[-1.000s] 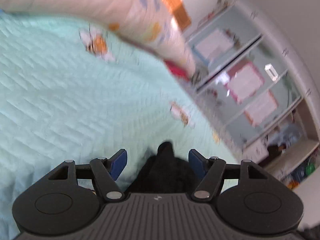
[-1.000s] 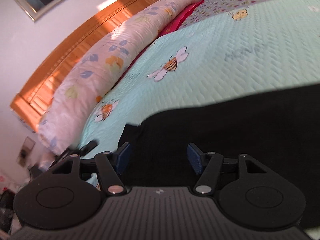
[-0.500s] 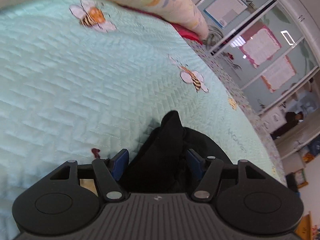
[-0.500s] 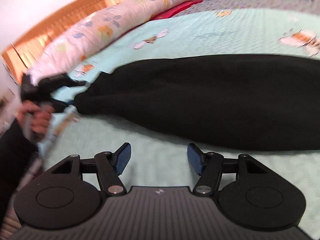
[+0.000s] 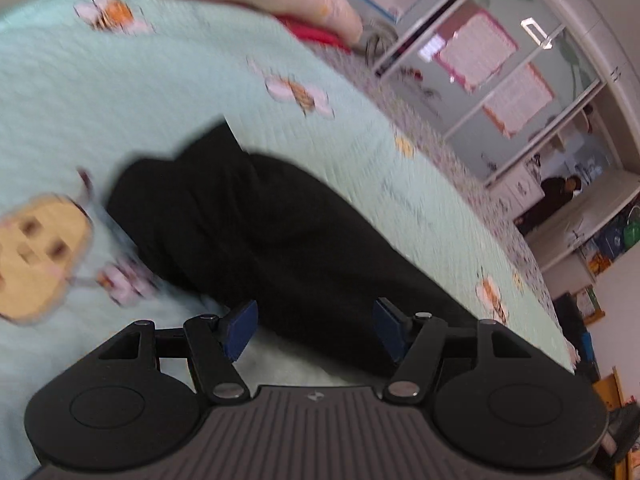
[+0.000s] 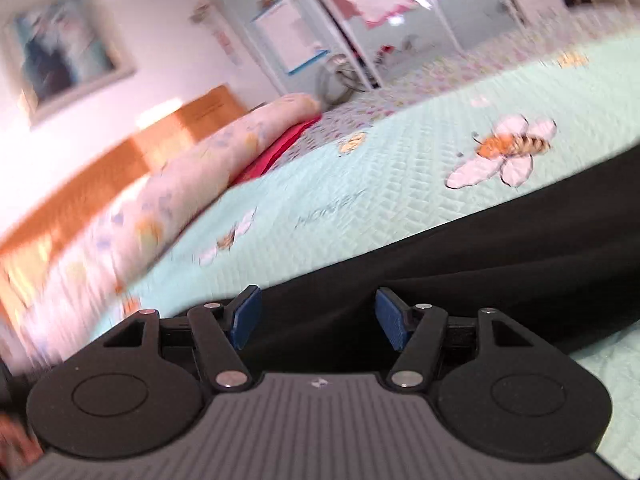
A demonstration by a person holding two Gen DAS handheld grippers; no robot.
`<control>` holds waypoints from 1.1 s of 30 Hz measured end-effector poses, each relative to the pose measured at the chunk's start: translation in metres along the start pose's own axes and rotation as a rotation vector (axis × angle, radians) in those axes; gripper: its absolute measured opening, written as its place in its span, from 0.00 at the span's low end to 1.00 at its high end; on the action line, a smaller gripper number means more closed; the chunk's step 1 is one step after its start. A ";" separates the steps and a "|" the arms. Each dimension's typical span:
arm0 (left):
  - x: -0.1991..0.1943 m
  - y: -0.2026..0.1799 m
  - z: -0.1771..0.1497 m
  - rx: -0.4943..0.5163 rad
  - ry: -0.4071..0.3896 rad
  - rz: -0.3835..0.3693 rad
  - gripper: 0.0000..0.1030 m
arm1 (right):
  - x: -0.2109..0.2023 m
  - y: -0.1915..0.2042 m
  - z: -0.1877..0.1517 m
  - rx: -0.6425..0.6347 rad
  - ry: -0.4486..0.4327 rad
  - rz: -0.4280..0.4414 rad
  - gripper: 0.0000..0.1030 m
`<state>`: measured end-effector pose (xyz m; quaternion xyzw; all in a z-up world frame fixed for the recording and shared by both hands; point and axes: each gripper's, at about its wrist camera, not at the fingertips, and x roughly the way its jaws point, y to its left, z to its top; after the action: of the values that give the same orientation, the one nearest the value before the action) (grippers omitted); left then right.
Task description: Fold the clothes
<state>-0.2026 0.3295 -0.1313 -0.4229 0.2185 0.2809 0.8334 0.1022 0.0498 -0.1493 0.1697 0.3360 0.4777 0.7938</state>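
Left view: my left tool (image 5: 316,326) stands wide and has let go of the garment (image 5: 256,224), which now lies on the bed (image 5: 100,92) just ahead. Right view: my right tool (image 6: 316,317), wide and empty, has swung back over the garment (image 6: 500,264); I judge 1 fold laid.

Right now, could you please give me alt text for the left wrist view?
A black garment lies stretched across a mint-green quilted bedspread printed with bees. The left gripper hangs over its near edge, jaws open on nothing; the picture is motion-blurred.
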 end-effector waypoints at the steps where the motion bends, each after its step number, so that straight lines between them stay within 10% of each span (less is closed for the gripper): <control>1: 0.005 -0.004 -0.002 0.004 0.012 0.000 0.64 | 0.000 -0.004 0.001 0.032 0.005 0.017 0.62; 9: 0.039 -0.032 -0.005 0.083 0.060 -0.002 0.64 | -0.008 -0.028 -0.026 0.209 0.060 0.147 0.67; 15: 0.065 -0.038 0.020 0.006 0.077 0.021 0.64 | 0.013 0.004 -0.043 -0.003 0.198 0.282 0.68; 22: 0.073 -0.044 0.038 -0.049 0.096 0.008 0.64 | 0.048 0.070 -0.065 -0.457 0.215 0.205 0.67; 29: 0.076 -0.041 0.042 -0.072 0.107 -0.006 0.64 | 0.083 0.095 -0.073 -0.632 0.229 0.200 0.67; 33: 0.075 -0.039 0.041 -0.076 0.106 -0.015 0.64 | 0.098 0.108 -0.080 -0.707 0.253 0.166 0.41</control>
<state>-0.1158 0.3651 -0.1313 -0.4700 0.2485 0.2599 0.8061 0.0081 0.1834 -0.1795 -0.1480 0.2311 0.6440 0.7141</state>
